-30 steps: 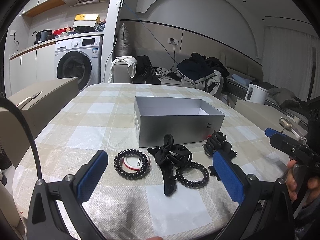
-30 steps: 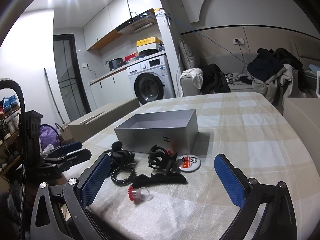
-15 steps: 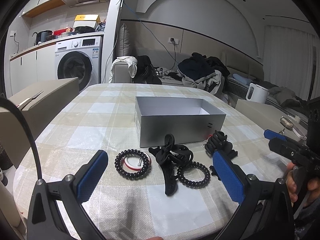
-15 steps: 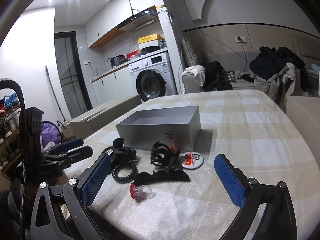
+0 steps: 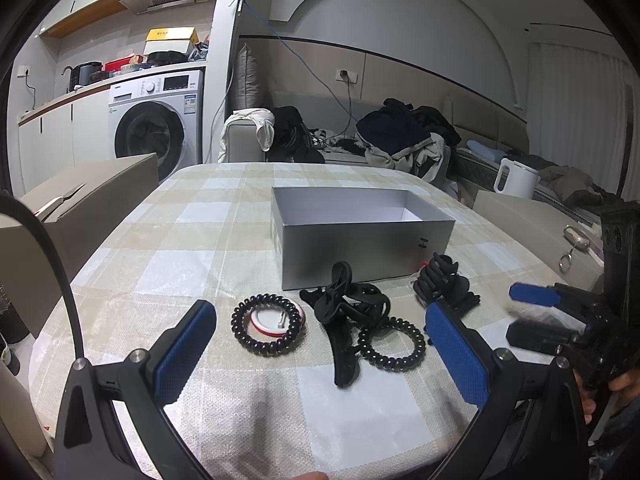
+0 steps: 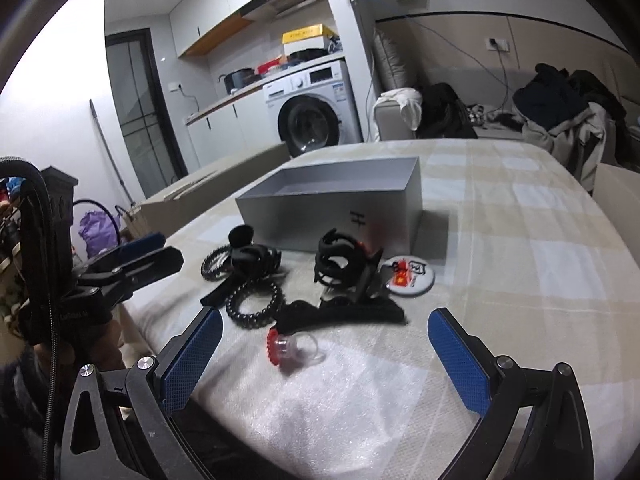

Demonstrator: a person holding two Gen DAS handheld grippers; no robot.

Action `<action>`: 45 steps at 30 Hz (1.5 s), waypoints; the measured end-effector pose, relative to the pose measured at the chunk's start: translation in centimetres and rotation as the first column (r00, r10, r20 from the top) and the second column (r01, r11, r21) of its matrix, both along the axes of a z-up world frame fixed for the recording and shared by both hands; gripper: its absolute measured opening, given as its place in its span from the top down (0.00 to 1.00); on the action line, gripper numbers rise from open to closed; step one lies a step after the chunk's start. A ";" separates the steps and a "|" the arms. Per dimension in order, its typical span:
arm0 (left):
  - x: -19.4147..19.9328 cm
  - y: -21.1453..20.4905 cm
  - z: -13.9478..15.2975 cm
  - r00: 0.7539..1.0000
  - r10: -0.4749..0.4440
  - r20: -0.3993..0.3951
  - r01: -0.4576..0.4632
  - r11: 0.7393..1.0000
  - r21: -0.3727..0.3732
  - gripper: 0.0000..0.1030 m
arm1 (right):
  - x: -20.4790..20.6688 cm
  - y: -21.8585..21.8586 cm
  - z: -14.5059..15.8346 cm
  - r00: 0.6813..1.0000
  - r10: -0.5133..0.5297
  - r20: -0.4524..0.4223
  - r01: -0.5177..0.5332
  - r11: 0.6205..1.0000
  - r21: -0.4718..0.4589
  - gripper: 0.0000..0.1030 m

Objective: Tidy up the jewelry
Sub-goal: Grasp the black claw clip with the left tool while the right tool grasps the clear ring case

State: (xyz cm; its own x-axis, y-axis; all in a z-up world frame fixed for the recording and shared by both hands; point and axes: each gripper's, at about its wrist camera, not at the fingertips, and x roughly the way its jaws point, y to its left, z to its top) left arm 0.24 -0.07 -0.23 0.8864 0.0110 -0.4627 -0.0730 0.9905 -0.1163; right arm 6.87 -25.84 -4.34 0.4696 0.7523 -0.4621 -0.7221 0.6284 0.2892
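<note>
An open grey box point(image 5: 360, 240) stands mid-table, seen from its corner as the grey box point(image 6: 332, 208) in the right wrist view. In front of it lie a black coil hair tie point(image 5: 268, 324) ringing a round badge, a black claw clip point(image 5: 344, 320), a second coil tie point(image 5: 392, 344) and another claw clip point(image 5: 440, 284). My left gripper point(image 5: 320, 352) is open just short of them. My right gripper point(image 6: 324, 356) is open, with a clear ring with a red stone point(image 6: 292, 346) lying between its fingers. Beyond sit a black band point(image 6: 344, 314) and a pin badge point(image 6: 408, 274).
A checked cloth covers the table point(image 5: 180, 240). A cardboard box point(image 5: 80, 200) stands off the left edge and a white kettle point(image 5: 516, 178) off the far right. My right gripper point(image 5: 520, 314) shows at the table's right edge, my left gripper point(image 6: 160, 252) at its left.
My right gripper has moved forward and down toward the ring, so the items look closer. In the left wrist view it has come in from the right. The left gripper barely moved.
</note>
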 end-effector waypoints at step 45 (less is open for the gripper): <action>2.2 -1.8 -0.7 0.989 -0.121 -0.089 0.119 0.993 -0.020 0.46 | -1.1 0.1 0.5 0.998 0.040 0.042 -0.040 0.999 0.007 0.72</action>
State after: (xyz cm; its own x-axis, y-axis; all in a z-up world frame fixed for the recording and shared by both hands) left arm 2.48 -1.86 -0.94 0.8357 -0.1003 -0.5400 0.0354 0.9910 -0.1293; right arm 5.72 -25.77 -3.79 0.4575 0.7743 -0.4371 -0.7583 0.5965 0.2630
